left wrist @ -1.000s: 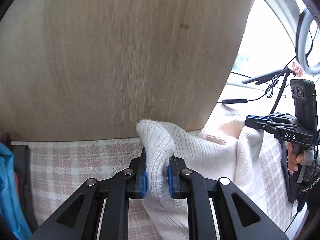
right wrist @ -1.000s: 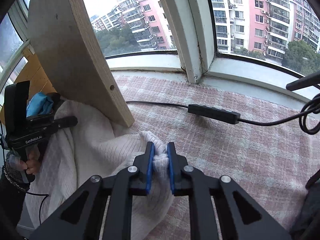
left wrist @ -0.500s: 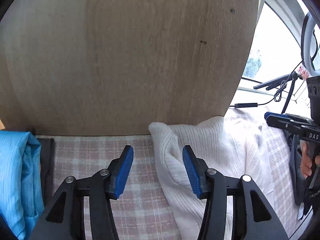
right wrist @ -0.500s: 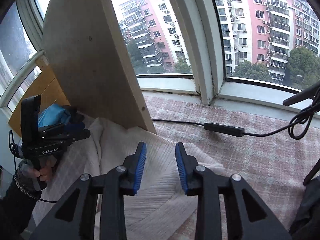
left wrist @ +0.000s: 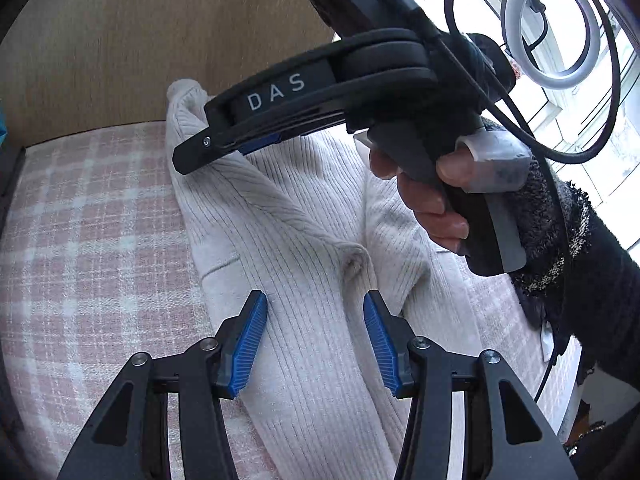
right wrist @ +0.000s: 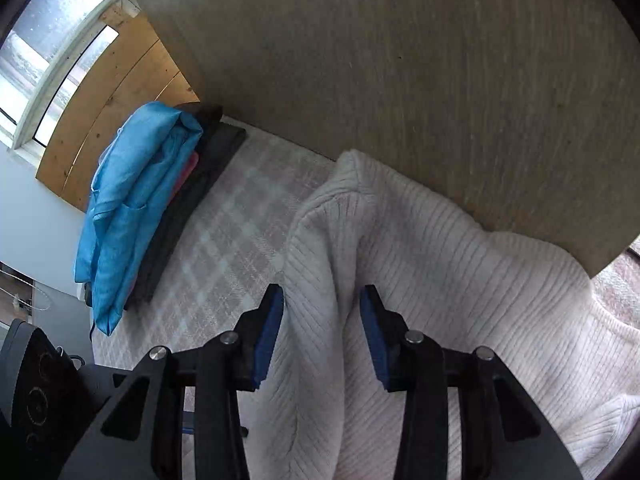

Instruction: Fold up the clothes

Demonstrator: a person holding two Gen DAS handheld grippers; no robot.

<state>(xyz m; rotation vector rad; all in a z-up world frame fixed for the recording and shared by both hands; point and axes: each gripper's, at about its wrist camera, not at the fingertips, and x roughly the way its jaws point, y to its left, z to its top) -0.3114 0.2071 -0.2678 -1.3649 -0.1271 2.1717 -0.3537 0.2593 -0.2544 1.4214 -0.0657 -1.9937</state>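
Pink plaid cloth underlies cream ribbed sweater, long axis lower centre to upper left, against wooden panel. Left claw, right claw both spread, empty, straddling raised fold.

Pink-and-white checked cloth covers surface in front of you. Wooden panel stands upright at its far edge, grain running vertical. To your left: blue folded garment on top of dark stack, thin pink layer showing between them. Behind stack, orange-brown wood board under window. To your right: white ring light against bright window, black cable looping below it.
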